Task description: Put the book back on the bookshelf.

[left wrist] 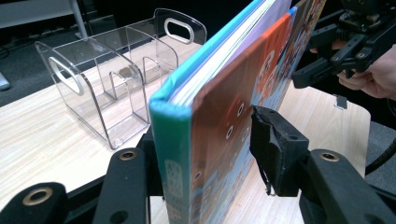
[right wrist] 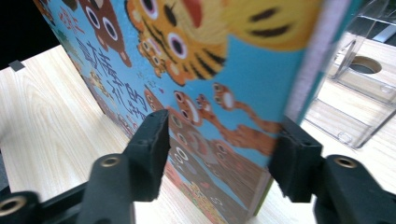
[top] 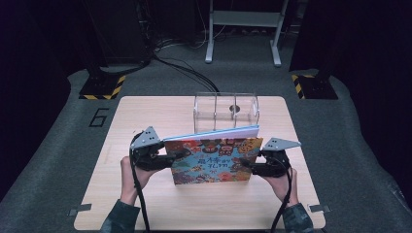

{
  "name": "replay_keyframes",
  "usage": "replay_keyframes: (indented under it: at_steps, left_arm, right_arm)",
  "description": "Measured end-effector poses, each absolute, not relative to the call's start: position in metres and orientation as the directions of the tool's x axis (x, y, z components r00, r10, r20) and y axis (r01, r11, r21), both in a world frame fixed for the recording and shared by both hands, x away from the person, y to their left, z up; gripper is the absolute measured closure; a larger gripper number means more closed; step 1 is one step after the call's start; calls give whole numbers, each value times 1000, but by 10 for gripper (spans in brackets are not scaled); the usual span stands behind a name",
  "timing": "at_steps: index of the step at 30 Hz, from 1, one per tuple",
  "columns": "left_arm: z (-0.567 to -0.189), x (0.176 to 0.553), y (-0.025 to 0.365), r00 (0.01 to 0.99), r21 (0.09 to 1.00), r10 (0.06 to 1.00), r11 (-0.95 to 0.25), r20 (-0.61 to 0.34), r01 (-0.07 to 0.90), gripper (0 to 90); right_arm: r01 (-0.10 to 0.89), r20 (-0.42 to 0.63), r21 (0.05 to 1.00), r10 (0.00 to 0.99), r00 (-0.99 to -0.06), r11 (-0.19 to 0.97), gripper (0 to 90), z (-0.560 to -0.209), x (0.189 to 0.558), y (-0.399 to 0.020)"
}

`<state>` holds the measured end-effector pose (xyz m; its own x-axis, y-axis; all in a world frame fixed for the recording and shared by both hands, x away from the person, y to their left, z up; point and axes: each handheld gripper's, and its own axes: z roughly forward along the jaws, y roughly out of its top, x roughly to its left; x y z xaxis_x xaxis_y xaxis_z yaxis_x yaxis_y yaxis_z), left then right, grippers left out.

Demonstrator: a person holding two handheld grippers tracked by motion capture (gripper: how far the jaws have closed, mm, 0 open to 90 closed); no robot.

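A colourful picture book [top: 211,160] stands on its lower edge on the wooden table [top: 145,204], just in front of a clear acrylic organizer [top: 226,110]. My left gripper [top: 180,156] is at the book's left edge. In the left gripper view its jaws [left wrist: 205,149] clamp the teal spine of the book [left wrist: 224,93], one pad on each cover. My right gripper [top: 248,165] is at the book's right edge. In the right gripper view the book [right wrist: 210,79] crosses at an angle between the jaws [right wrist: 224,149], and the pads stand a little off it.
The organizer [left wrist: 107,84] has several empty compartments and oval handle holes. It sits at the table's far middle. Beyond the table are floor cables [top: 184,68], a grey metal stand [top: 243,29] and two yellow-and-black striped bases [top: 102,87].
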<state>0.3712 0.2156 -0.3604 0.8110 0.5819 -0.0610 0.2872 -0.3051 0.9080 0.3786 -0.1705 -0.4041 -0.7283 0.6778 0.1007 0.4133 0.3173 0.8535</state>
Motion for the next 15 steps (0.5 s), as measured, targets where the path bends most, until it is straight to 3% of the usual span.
replay_keyframes:
  at_steps: [6, 11, 15]
  left_arm:
    - [-359, 371, 216, 819, 906, 572, -319, -49, 277, 554]
    - [-360, 371, 218, 834, 909, 550, -327, -40, 259, 588]
    - [-359, 370, 219, 843, 909, 536, -326, -49, 260, 627]
  right_arm:
    - [408, 112, 872, 702, -704, 270, 334, -397, 376, -180]
    - [414, 131, 885, 739, -661, 213, 185, -390, 382, -185]
    - [427, 155, 878, 716, -681, 217, 251, -390, 391, -179]
